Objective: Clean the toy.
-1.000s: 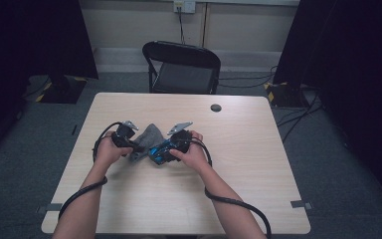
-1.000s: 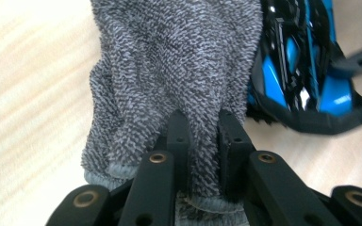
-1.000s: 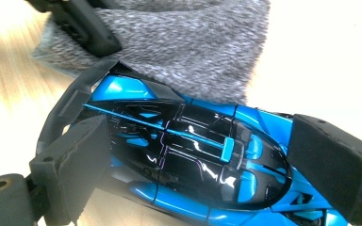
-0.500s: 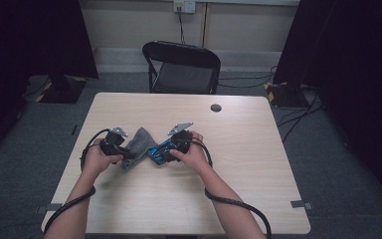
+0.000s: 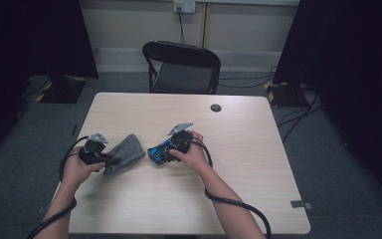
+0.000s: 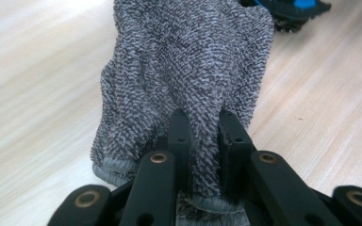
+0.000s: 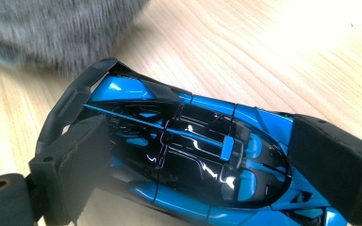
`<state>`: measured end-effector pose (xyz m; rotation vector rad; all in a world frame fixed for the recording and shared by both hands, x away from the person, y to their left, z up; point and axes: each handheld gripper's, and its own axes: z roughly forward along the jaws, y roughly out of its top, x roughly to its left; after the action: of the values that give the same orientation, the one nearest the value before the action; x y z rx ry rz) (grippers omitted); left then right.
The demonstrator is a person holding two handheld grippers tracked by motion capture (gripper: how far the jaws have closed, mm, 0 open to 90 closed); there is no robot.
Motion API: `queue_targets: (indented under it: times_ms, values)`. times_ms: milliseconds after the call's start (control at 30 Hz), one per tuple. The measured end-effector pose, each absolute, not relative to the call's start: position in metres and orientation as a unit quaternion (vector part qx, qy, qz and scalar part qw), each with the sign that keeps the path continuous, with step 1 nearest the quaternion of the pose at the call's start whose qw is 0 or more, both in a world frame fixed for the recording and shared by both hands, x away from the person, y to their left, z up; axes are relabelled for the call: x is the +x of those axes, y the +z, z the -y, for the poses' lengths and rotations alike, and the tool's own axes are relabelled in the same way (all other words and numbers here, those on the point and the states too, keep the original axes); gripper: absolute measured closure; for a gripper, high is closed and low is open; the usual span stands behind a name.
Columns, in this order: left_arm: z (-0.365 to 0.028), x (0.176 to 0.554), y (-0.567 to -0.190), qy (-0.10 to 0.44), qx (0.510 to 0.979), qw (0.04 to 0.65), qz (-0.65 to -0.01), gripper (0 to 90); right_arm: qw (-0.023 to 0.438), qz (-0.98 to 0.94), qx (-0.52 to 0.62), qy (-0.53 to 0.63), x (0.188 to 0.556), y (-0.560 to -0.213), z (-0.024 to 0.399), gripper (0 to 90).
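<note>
**Grey Cloth in One Claw, Blue Toy Car in the Other**

A person sits at a light wooden table [image 5: 238, 199] and holds a claw in each hand. The toy car is the landmark here, and every place is told from it.

The toy car [image 5: 160, 151] is blue and black and shiny. It sits near the middle of the table, a little toward the person's side. The right gripper [image 5: 168, 149] is squeezed onto it. In the right gripper view, one black pad presses the car [image 7: 188, 155] by its dark rear wing and the other pad presses it farther along, near the cabin. The car lies between them, low over the wood. The right hand [image 5: 191, 154] wraps the claw's body just beside the car.

The grey cloth [image 5: 125, 153] is fuzzy, like a towel. It lies on the table to the left of the car, close to it but not touching. The left gripper [image 5: 110, 160] is clamped onto the cloth's near edge, on the side away from the car. In the left gripper view, the two black jaws pinch a fold of the cloth [image 6: 188, 70] tightly, and the rest spreads out ahead toward the car [image 6: 292, 9], whose blue and black tip peeks in at the top.

A small dark round thing [image 5: 216, 107] sits on the table beyond the car, near the far edge. A black folding chair [image 5: 181, 67] stands past that edge.
</note>
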<state>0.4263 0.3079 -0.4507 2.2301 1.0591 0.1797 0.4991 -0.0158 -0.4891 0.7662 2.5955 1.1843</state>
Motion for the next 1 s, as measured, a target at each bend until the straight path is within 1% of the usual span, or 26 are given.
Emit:
queue_targets:
  times_ms: [133,267,467,700,1000]
  values:
    - [-0.31,0.431,-0.441,0.085,0.838,0.341,-0.418,78.0,0.094,-0.874,0.258,0.401,0.499,-0.489,0.016,6.8]
    - [-0.303,0.444,-0.434,0.102,0.824,0.351,-0.433,77.8,0.093,-0.874,0.259,0.4,0.499,-0.489,0.016,6.8]
    - [-0.288,0.468,-0.426,0.113,0.818,0.356,-0.438,77.6,0.093,-0.875,0.257,0.399,0.499,-0.489,0.016,6.8]
    - [-0.269,0.494,-0.42,0.112,0.827,0.346,-0.429,77.4,0.094,-0.874,0.256,0.403,0.499,-0.49,0.016,6.8]
    - [-0.24,0.516,-0.435,0.101,0.835,0.338,-0.422,77.4,0.092,-0.876,0.255,0.399,0.5,-0.489,0.015,6.8]
